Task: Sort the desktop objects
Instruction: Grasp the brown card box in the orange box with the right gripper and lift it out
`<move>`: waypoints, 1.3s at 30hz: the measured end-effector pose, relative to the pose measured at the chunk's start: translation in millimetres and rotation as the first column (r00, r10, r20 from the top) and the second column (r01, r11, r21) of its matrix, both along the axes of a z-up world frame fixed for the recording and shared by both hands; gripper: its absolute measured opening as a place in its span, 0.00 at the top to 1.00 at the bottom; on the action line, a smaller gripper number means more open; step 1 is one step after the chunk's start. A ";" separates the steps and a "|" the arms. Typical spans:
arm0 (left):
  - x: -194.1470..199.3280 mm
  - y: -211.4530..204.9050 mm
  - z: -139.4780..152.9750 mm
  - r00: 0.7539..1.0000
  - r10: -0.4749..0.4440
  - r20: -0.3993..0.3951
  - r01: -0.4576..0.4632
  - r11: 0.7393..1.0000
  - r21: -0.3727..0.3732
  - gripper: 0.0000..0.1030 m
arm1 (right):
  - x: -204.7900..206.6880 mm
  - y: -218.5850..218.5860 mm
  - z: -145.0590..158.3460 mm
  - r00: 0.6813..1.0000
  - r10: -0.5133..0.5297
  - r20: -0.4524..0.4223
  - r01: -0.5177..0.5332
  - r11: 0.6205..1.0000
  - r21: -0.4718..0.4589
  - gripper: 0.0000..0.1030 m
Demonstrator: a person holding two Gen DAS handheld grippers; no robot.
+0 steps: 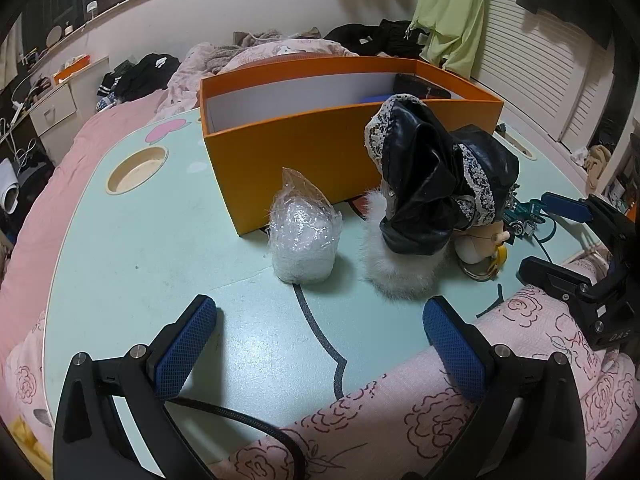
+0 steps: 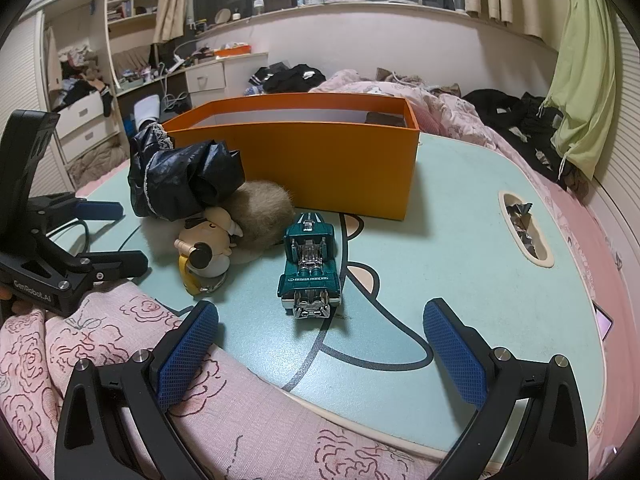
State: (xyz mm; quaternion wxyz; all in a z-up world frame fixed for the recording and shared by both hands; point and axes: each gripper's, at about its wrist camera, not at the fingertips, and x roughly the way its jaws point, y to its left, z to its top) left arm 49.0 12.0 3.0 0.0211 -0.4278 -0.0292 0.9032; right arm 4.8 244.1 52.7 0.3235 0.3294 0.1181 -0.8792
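Observation:
My left gripper [image 1: 320, 344] stands open over the near edge of the mint table [image 1: 140, 264], nothing between its blue pads [image 1: 186, 346]. Ahead of it stands a plastic-wrapped white bundle [image 1: 304, 236]. To the right lies a furry plush with a black lace-trimmed bow [image 1: 424, 184], also in the right wrist view [image 2: 184, 180]. Behind both is the orange box [image 1: 320, 160]. My right gripper [image 2: 320, 352] is open and empty, just short of a teal toy car [image 2: 310, 268]. A small doll keychain [image 2: 208, 244] leans on the plush. Each gripper shows in the other's view, the right one [image 1: 556, 240] and the left one [image 2: 112, 236].
Pink rose-print bedding [image 2: 120, 360] laps over the table's near edge under both grippers. The table has a round cup hole [image 1: 136, 170] at left and a slot [image 2: 524, 228] holding foil wrappers at right. Dark items [image 1: 420, 86] lie in the box's far corner. Clothes cover the bed behind.

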 end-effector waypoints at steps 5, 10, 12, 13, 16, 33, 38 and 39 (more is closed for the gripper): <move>0.5 -0.2 -0.4 1.000 0.000 0.000 0.000 1.000 0.001 0.00 | -1.0 2.4 0.4 1.000 -0.016 0.001 0.016 1.000 -0.008 0.01; 1.0 -0.5 -0.9 1.000 -0.001 -0.001 0.001 1.000 0.000 0.00 | -8.2 14.4 31.9 1.000 -0.018 -0.011 0.016 0.989 -0.144 0.01; 1.2 -0.8 -1.1 1.000 -0.001 0.000 0.001 1.000 0.000 0.00 | -20.3 12.2 60.8 1.000 0.000 -0.024 -0.005 0.978 -0.208 0.01; 1.5 -0.9 -1.3 1.000 -0.001 0.000 0.001 1.000 0.000 0.00 | -29.9 6.3 74.2 1.000 -0.003 -0.027 -0.002 0.979 -0.204 0.01; 1.9 -1.3 -1.6 1.000 -0.002 -0.001 0.002 1.000 0.001 0.00 | -73.5 -21.0 101.8 0.999 -0.026 0.042 0.031 0.989 -0.143 0.01; 3.7 4.9 3.0 1.000 -0.006 -0.014 0.007 1.000 0.004 0.00 | -152.8 -122.3 57.4 0.830 0.220 0.513 -0.192 0.975 -0.108 0.14; 4.2 5.7 2.3 1.000 -0.008 -0.016 0.008 1.000 0.006 0.00 | -157.1 -111.7 77.0 0.924 0.080 0.375 -0.056 0.996 -0.075 0.20; 4.1 5.9 2.3 1.000 -0.008 -0.016 0.008 1.000 0.006 0.00 | -158.6 -111.4 77.9 0.935 0.035 0.353 -0.023 0.999 -0.038 0.20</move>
